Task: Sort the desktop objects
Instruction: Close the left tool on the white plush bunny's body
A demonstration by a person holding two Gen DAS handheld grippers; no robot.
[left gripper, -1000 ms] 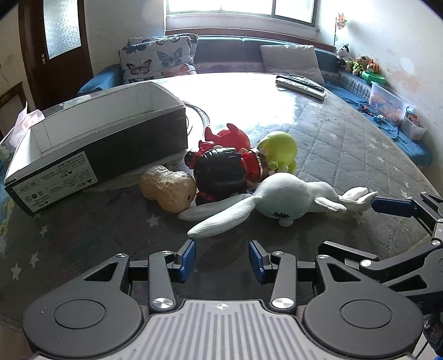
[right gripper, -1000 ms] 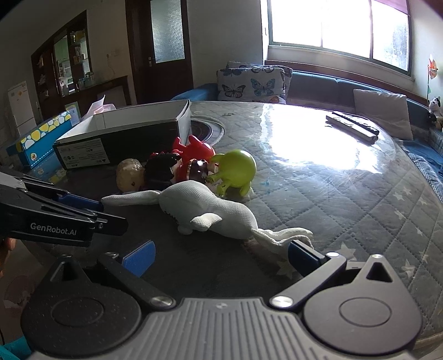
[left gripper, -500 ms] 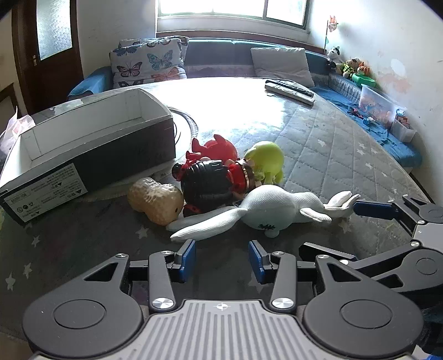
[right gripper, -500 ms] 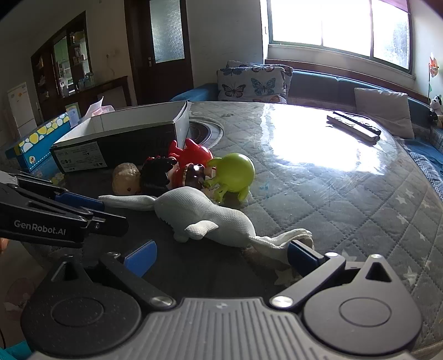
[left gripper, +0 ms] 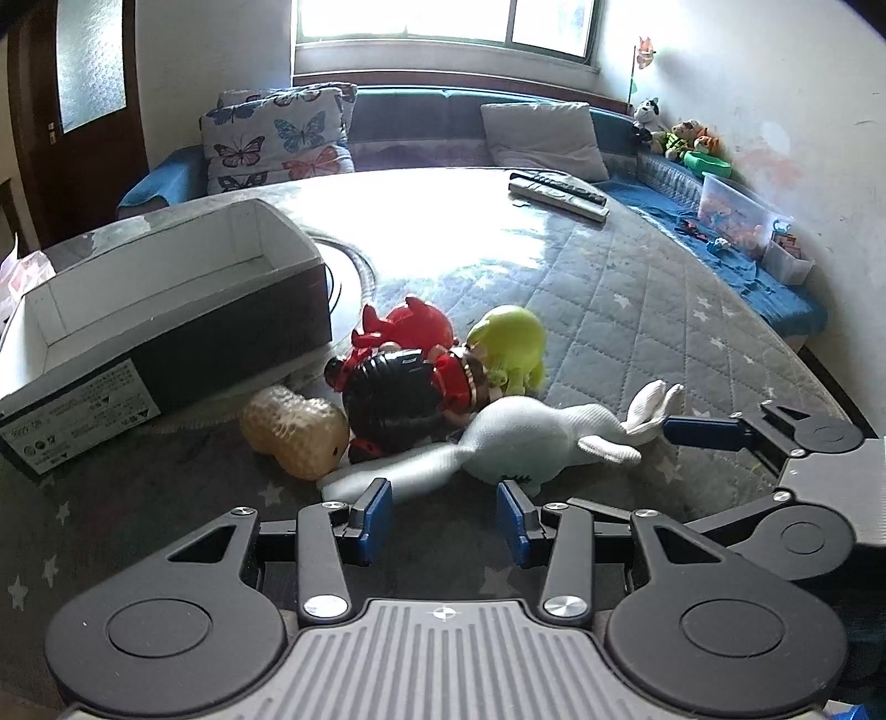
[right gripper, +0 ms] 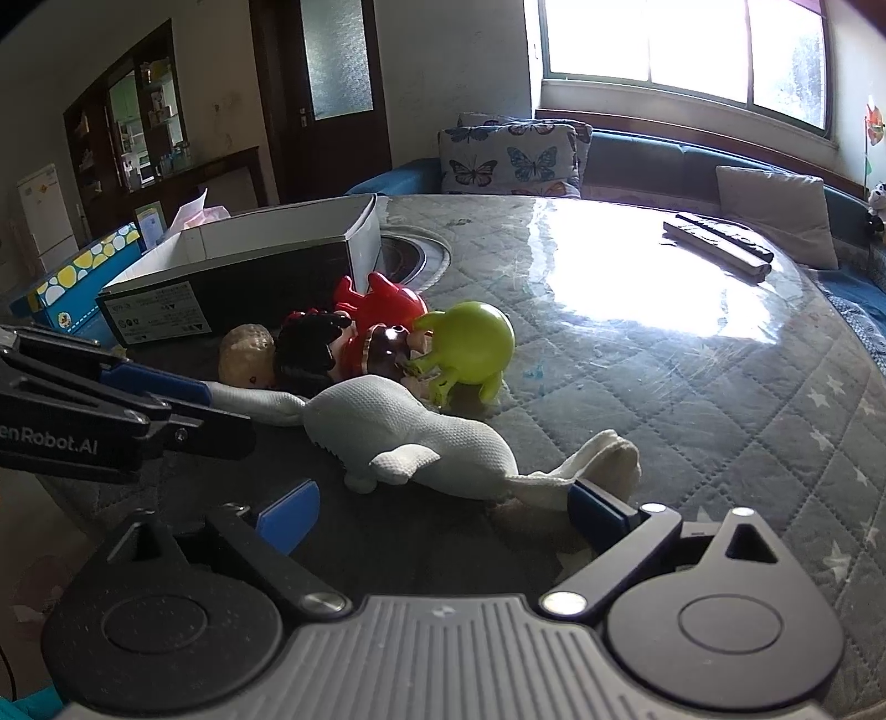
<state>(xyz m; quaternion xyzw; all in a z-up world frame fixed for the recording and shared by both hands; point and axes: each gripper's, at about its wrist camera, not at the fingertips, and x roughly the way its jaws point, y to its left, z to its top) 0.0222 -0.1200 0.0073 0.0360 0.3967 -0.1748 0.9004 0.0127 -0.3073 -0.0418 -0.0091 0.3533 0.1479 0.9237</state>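
Toys heaped beside box; both grippers spread.
I held left gripper (left gripper: pixel 443 512) and right gripper (right gripper: pixel 443 512) apart, flanking white plush (left gripper: pixel 515 443) for pickup near box (left gripper: pixel 166 310).

A home's living room. Ahead of the tools, past a quilted table (left gripper: pixel 637 288) under clear plastic, a blue sofa (left gripper: pixel 421 119) runs below a bright window (left gripper: pixel 443 25), with butterfly cushions (left gripper: pixel 277 138) and a plain pillow (left gripper: pixel 540 138) on it. To the right, soft toys (left gripper: pixel 684 138) and a clear bin (left gripper: pixel 731 213) of small things sit along a scuffed wall. To the left stand a dark wooden door (right gripper: pixel 326 88) with frosted glass, a cabinet (right gripper: pixel 138 127) with shelves and a white fridge (right gripper: pixel 44 216). Remotes (right gripper: pixel 717 243) lie on the table.
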